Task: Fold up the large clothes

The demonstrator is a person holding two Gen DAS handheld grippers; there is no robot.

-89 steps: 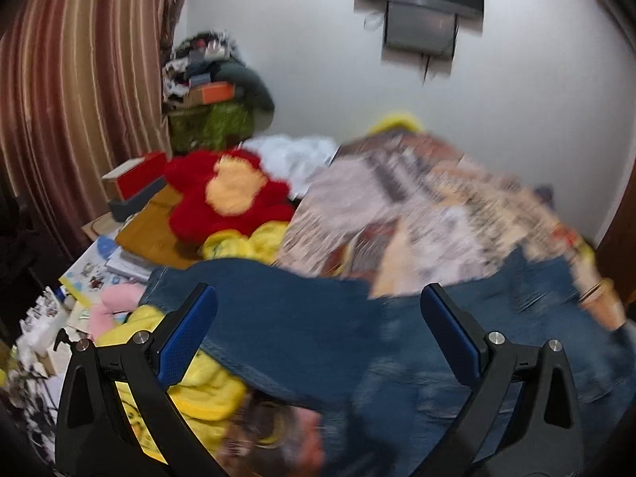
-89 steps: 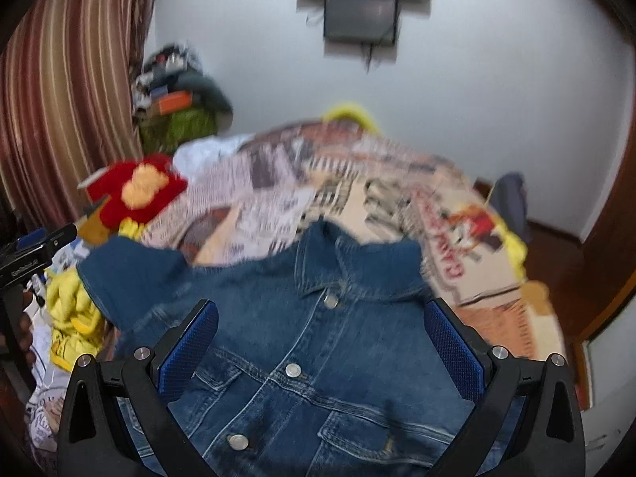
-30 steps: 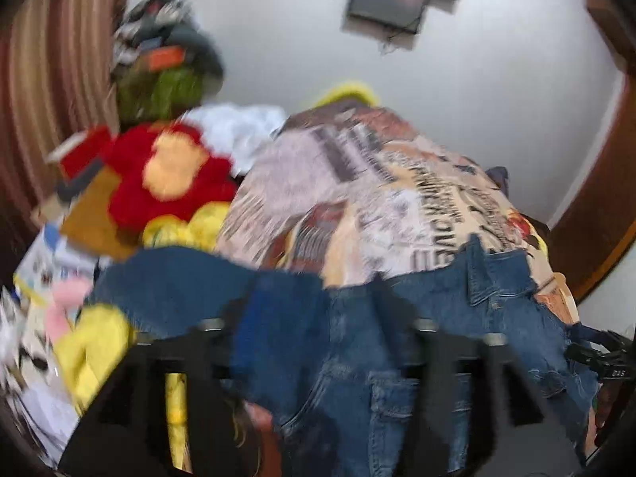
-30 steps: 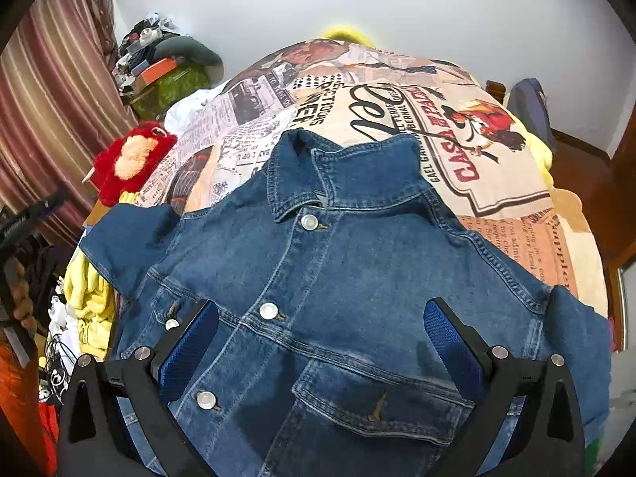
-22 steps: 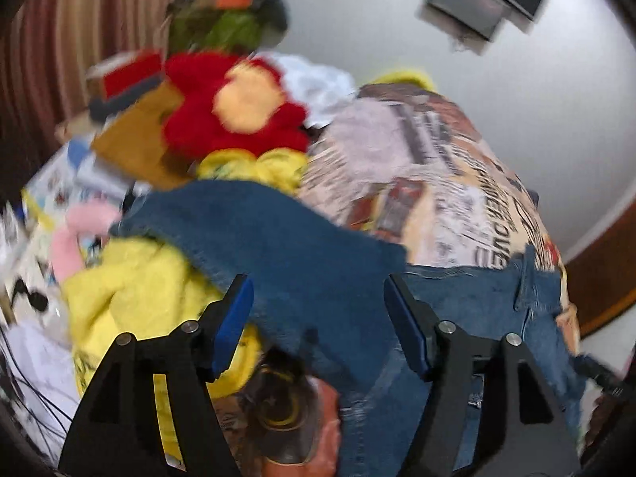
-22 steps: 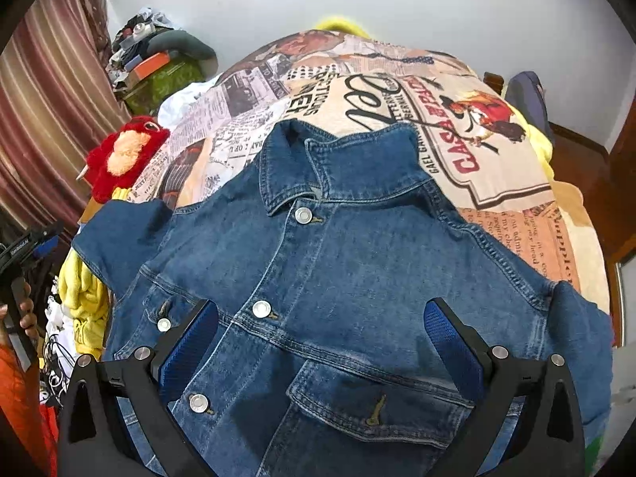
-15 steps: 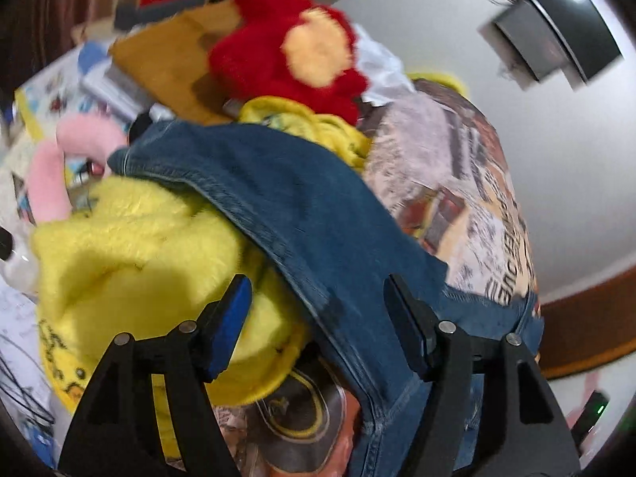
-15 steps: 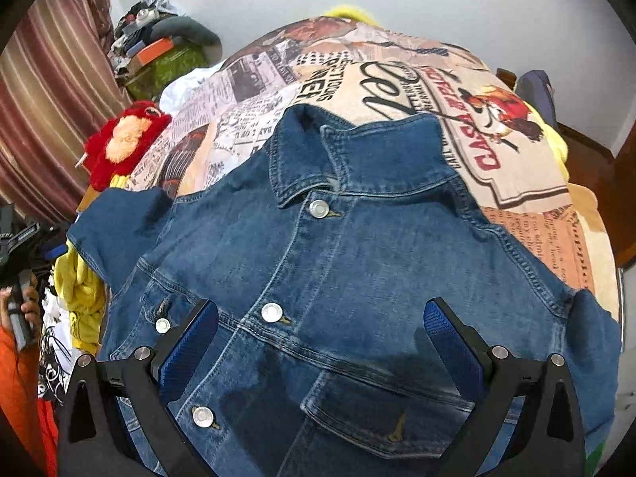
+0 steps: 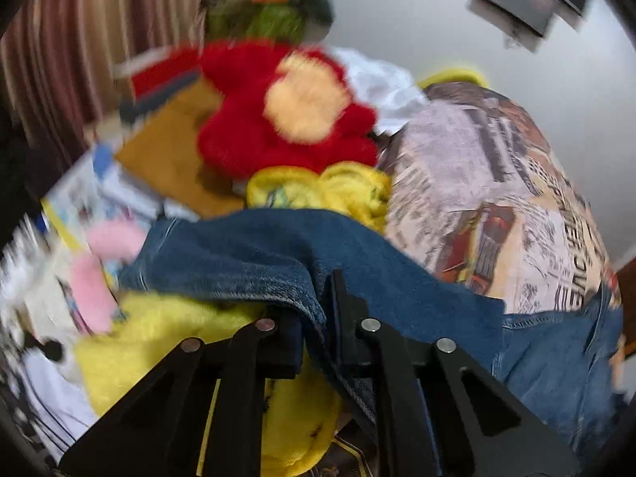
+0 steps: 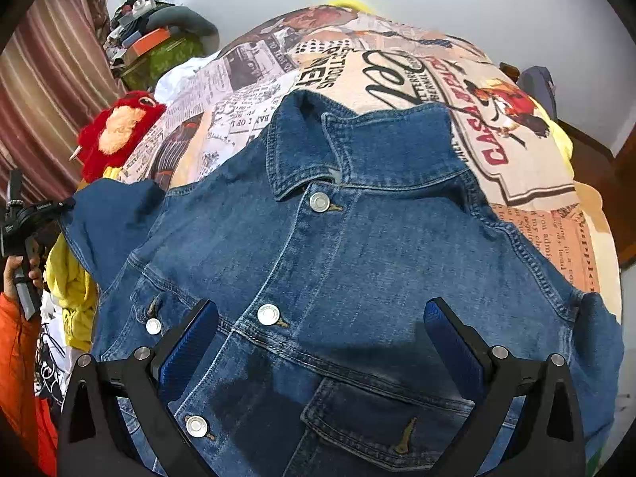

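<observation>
The denim jacket [image 10: 338, 262] lies flat, front up, on the bed [image 10: 516, 151] w/ the left gripper [image 9: 318, 310] pinching its sleeve [image 9: 254, 254] & the right gripper [image 10: 318, 338] wide open above, so the thick sleeve may slip out if pulled fast.

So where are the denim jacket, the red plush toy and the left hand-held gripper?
denim jacket [image 10: 357, 258]: right wrist view, chest panel.
red plush toy [image 10: 119, 131]: right wrist view, pale face.
left hand-held gripper [image 9: 318, 318]: left wrist view, between fingertips clamping sleeve.

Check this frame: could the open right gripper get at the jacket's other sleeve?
Probably yes. The right gripper hovers open over the denim jacket; its free sleeve lies uncovered beside it. The left gripper pinches the opposite sleeve.
</observation>
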